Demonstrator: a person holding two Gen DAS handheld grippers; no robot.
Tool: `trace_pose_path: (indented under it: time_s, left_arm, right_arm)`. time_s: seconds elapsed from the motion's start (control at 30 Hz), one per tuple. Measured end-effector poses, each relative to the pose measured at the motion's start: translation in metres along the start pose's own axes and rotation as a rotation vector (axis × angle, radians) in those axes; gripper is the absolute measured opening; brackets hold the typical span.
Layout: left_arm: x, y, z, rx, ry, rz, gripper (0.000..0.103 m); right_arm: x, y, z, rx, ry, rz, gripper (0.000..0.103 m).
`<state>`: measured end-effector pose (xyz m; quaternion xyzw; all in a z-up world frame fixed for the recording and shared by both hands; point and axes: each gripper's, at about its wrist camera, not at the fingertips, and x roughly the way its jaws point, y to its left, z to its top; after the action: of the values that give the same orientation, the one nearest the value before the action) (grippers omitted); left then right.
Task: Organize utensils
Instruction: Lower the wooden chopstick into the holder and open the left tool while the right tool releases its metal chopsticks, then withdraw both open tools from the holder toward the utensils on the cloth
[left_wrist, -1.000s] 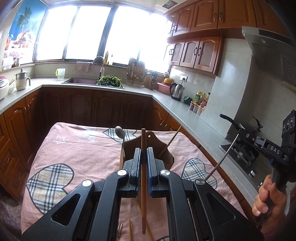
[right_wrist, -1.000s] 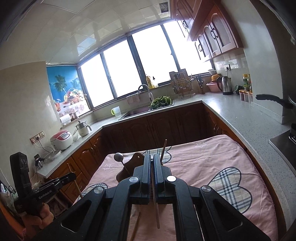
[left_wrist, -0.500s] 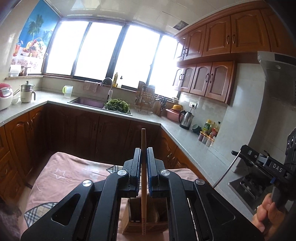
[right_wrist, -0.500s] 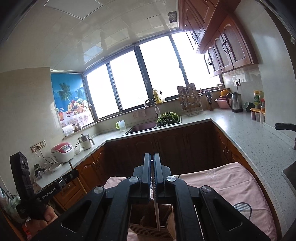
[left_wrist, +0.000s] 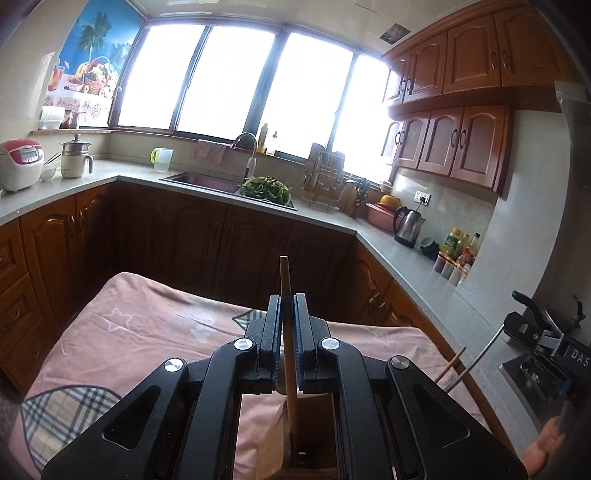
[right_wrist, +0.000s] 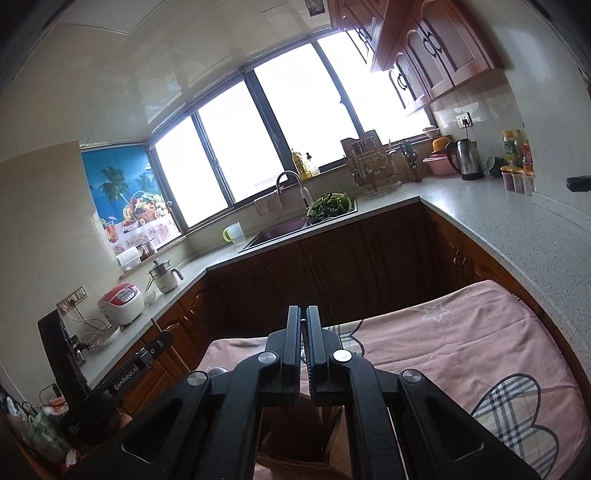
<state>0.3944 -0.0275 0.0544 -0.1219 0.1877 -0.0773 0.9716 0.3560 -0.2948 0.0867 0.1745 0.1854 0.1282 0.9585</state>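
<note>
left gripper (left_wrist: 287, 343): clamped on an upright brown wooden chopstick (left_wrist: 284, 280), its lower tip over the brown wooden utensil holder (left_wrist: 314, 435) on the pink heart-print tablecloth (left_wrist: 147, 332)
right gripper (right_wrist: 304, 350): pinched on a thin metal rod (left_wrist: 476, 360), kind of utensil unclear
risk: chopstick catches the holder wall, tips it
cause: tip hidden behind jaws, both grippers crowd one holder

"DAS" is read in white on the black body of the right gripper (left_wrist: 550, 341) in the left wrist view, and "GenRobot.AI" on the left gripper (right_wrist: 147, 354) in the right wrist view.
</note>
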Motion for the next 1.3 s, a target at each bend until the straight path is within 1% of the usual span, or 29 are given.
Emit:
trace_pose_path:
  time_s: [0.2,0.3,0.4,0.67,0.73,0.77,0.83,0.87,0.9,0.93,0.97,1.0,1.03,1.07,1.1,1.13,1.17,1.3]
  left_arm:
    - [0.009,-0.002,-0.027,0.021,0.058,-0.005,0.006]
    - [0.013,-0.003,-0.034,0.031,0.087,-0.006,0.007]
    - [0.015,-0.004,-0.036,0.039,0.099,0.009,0.008]
    - [0.015,-0.005,-0.033,0.04,0.119,0.005,0.008]
    - [0.016,-0.004,-0.033,0.041,0.127,0.003,0.008]
    - [0.015,-0.004,-0.032,0.041,0.133,0.002,0.008]
    - [0.014,-0.003,-0.031,0.045,0.145,0.0,0.011]
    - [0.012,-0.002,-0.031,0.045,0.148,-0.001,0.016]
    - [0.009,-0.002,-0.031,0.043,0.15,0.001,0.031]
    - [0.004,-0.001,-0.032,0.039,0.149,0.005,0.04]
    - [-0.001,0.001,-0.033,0.035,0.143,0.012,0.055]
    - [-0.006,0.003,-0.034,0.032,0.14,0.019,0.061]
    - [-0.011,0.003,-0.035,0.031,0.144,0.019,0.062]
    - [-0.015,0.004,-0.036,0.032,0.154,0.021,0.068]
    - [-0.02,0.005,-0.038,0.032,0.164,0.029,0.078]
    - [-0.026,0.007,-0.039,0.029,0.167,0.037,0.082]
    - [-0.033,0.009,-0.041,0.028,0.164,0.039,0.084]
    - [-0.058,0.012,-0.052,0.034,0.177,0.058,0.086]
  right_arm:
    - [0.012,-0.017,-0.025,0.033,0.053,-0.033,0.002]
    - [0.01,-0.02,-0.031,0.023,0.046,-0.067,0.002]
    - [0.01,-0.022,-0.031,0.026,0.059,-0.072,0.003]
    - [0.012,-0.023,-0.028,0.02,0.077,-0.069,0.003]
    - [0.012,-0.022,-0.028,0.013,0.081,-0.065,0.009]
    - [0.012,-0.021,-0.028,0.006,0.083,-0.063,0.008]
    - [0.011,-0.02,-0.029,-0.003,0.084,-0.067,0.012]
    - [0.01,-0.02,-0.029,-0.001,0.085,-0.064,0.021]
    - [0.009,-0.021,-0.029,0.006,0.083,-0.056,0.031]
    - [0.006,-0.022,-0.029,0.016,0.076,-0.046,0.053]
    - [0.002,-0.022,-0.028,0.023,0.063,-0.042,0.07]
    - [-0.002,-0.023,-0.028,0.029,0.046,-0.045,0.077]
    - [-0.007,-0.023,-0.029,0.033,0.034,-0.048,0.078]
    - [-0.011,-0.024,-0.029,0.04,0.026,-0.047,0.083]
    - [-0.016,-0.026,-0.03,0.05,0.022,-0.041,0.092]
    - [-0.02,-0.027,-0.03,0.06,0.017,-0.036,0.096]
    - [-0.025,-0.028,-0.032,0.064,0.01,-0.034,0.1]
    - [-0.044,-0.03,-0.046,0.045,0.021,-0.061,0.101]
